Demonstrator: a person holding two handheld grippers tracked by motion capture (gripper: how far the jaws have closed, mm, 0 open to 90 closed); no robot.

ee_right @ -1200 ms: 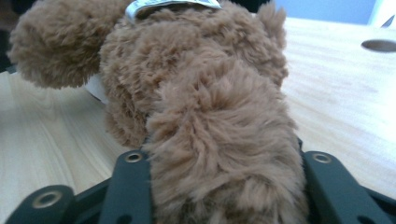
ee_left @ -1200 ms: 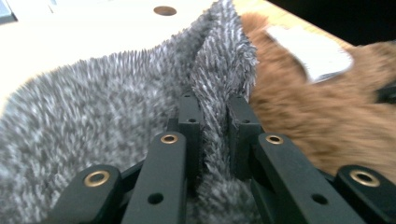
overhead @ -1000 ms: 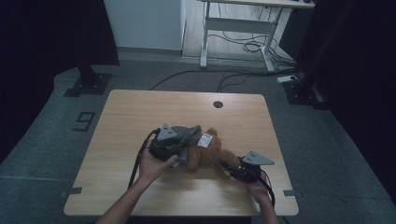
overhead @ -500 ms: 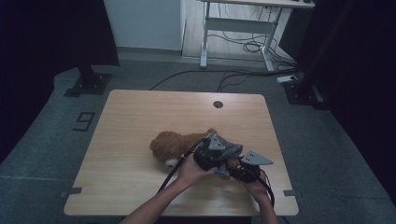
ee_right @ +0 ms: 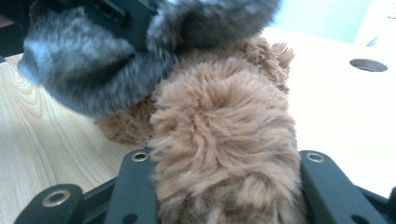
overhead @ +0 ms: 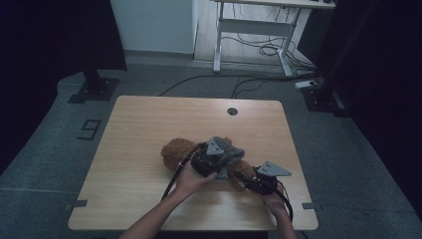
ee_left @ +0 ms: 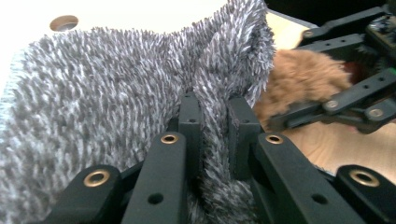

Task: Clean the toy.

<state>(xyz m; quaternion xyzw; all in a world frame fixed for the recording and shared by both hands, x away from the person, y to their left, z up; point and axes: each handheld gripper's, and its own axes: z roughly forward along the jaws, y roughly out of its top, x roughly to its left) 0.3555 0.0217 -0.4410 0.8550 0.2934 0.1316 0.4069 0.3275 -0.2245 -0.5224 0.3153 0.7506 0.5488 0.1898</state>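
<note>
brown plush bear point(overhead: 175, 152), grey fuzzy cloth point(ee_left: 102, 84), black tongs point(ee_left: 214, 123)

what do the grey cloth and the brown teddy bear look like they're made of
Grey cloth: looks like a plush or fleece knit, with short grey-and-white flecked pile that folds softly between the left gripper jaws.
Brown teddy bear: seemingly synthetic plush, with longer, fluffy, matte tan fur in tufts. The filling can't be seen.

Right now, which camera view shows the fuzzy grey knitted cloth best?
The left gripper view: the fuzzy grey cloth spreads wide and sharp, pinched between that gripper's jaws. The right gripper view shows it blurred; the high view, small.
</note>
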